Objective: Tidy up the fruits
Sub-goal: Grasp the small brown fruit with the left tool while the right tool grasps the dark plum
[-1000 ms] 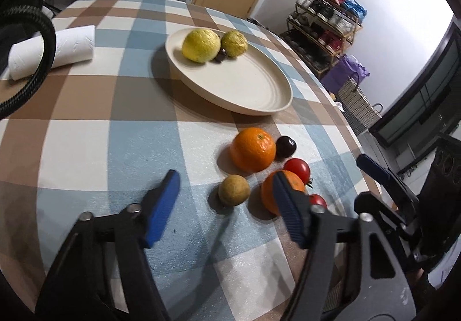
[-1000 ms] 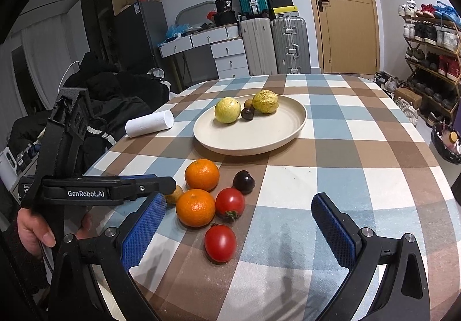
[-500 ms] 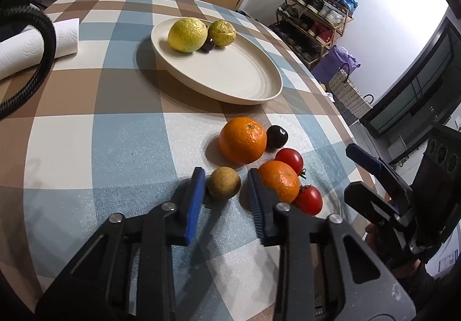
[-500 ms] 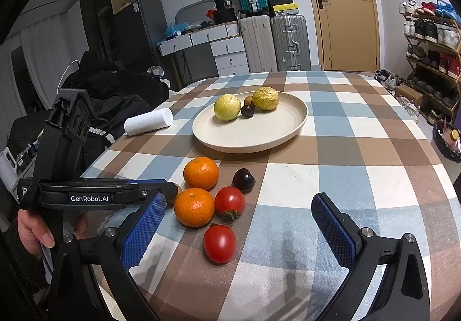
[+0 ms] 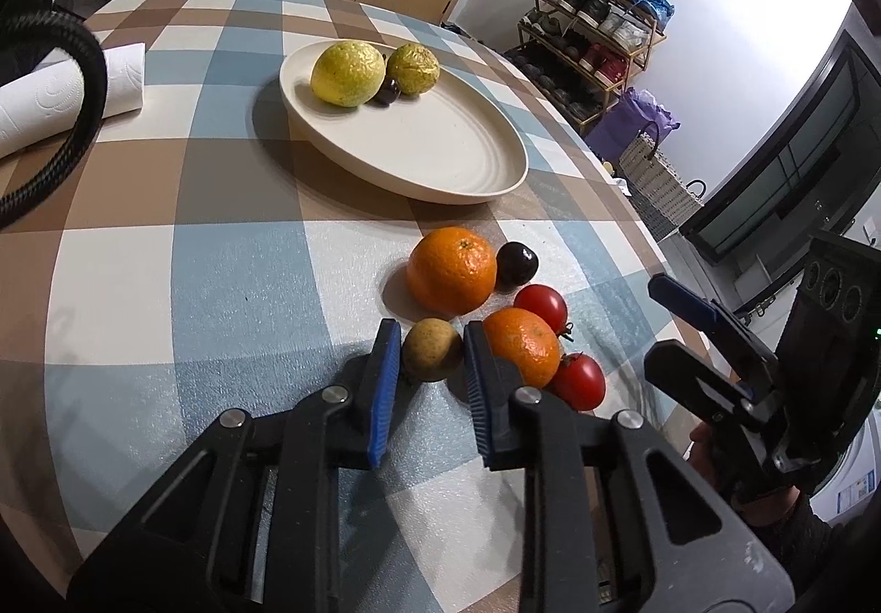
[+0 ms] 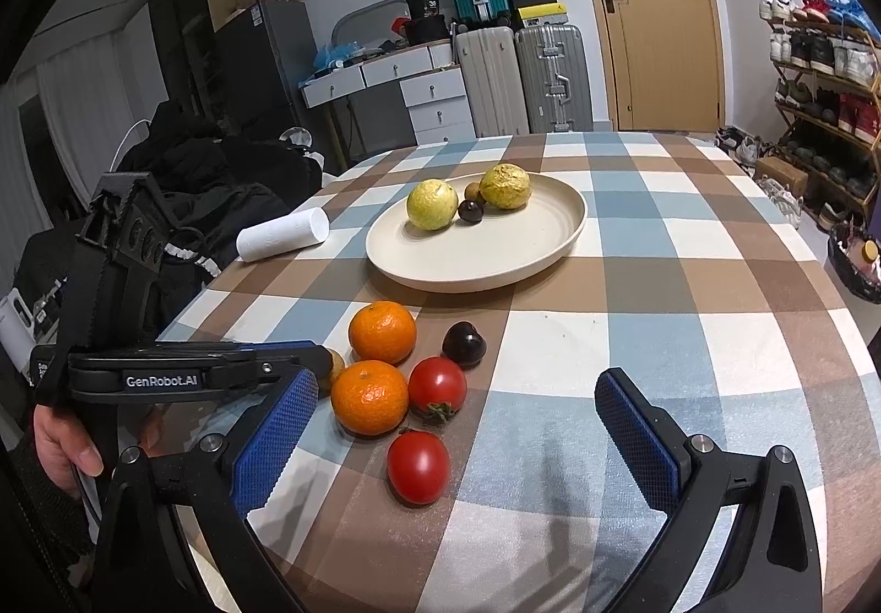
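Left gripper [image 5: 427, 351]: low over the table, blue pads narrowed on either side of the kiwi; the pads sit right against its flanks, but a firm clamp cannot be told from either view.
Kiwi [image 5: 431, 350]: small brown-green fruit on the cloth, between the left pads, just in front of the far orange and beside the near orange.
Right gripper [image 6: 457, 426]: held above the near edge of the table, pads spread wide, nothing between them.
Far orange [image 5: 451, 269]: on the cloth between the plate and the kiwi, touching or nearly touching the plum.
Near orange [image 5: 522, 346]: just right of the left gripper's right pad, against both tomatoes.
Plum [image 5: 516, 263]: dark, on the cloth, right of the far orange.
Tomatoes: one [image 5: 540, 305] behind the near orange, one [image 5: 578, 381] at its right; in the right view the second [image 6: 417, 467] lies nearest the camera.
Plate [image 5: 457, 161]: cream, shallow, beyond the loose fruit; it holds two yellow fruits [image 5: 347, 73], a dark plum-like fruit between them, and, seen from the right wrist, a small brown fruit [image 6: 472, 190] behind.
Table [image 5: 165, 255]: covered in a blue, brown and white check cloth.
Paper roll [image 6: 283, 234]: white, lying on its side left of the plate.
Hand [image 6: 60, 442]: grips the left gripper's handle at the table's left edge.
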{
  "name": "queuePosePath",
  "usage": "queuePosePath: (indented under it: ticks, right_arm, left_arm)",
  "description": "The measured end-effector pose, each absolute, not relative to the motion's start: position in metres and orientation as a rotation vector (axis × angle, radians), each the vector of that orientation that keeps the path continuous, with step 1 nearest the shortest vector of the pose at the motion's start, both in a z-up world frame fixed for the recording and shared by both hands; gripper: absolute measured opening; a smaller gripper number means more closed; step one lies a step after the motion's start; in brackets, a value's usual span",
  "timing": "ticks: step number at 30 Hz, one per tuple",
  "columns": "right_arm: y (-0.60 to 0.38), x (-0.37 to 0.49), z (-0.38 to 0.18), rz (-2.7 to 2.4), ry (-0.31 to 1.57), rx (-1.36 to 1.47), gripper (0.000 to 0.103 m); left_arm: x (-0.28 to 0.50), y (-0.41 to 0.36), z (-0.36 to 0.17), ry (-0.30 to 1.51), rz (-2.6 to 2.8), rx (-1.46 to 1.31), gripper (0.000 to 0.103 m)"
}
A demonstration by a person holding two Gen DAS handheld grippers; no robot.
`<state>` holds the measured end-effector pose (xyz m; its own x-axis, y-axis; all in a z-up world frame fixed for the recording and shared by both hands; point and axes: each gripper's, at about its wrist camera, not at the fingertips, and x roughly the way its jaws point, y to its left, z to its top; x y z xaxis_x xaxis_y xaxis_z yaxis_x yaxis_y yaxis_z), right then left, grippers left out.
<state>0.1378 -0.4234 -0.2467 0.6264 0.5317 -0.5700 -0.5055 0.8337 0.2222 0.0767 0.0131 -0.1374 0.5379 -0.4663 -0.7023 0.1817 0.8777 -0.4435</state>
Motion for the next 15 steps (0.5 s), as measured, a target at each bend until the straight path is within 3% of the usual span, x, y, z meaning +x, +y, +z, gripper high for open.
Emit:
queuePosePath:
  ticks: [15]
  right_arm:
    - [-0.421,0.190,-0.250,0.627,0.752,0.162,0.103]
  left_arm:
    - [0.069,0.040,-0.109,0.849,-0.400,-0.384,0.021]
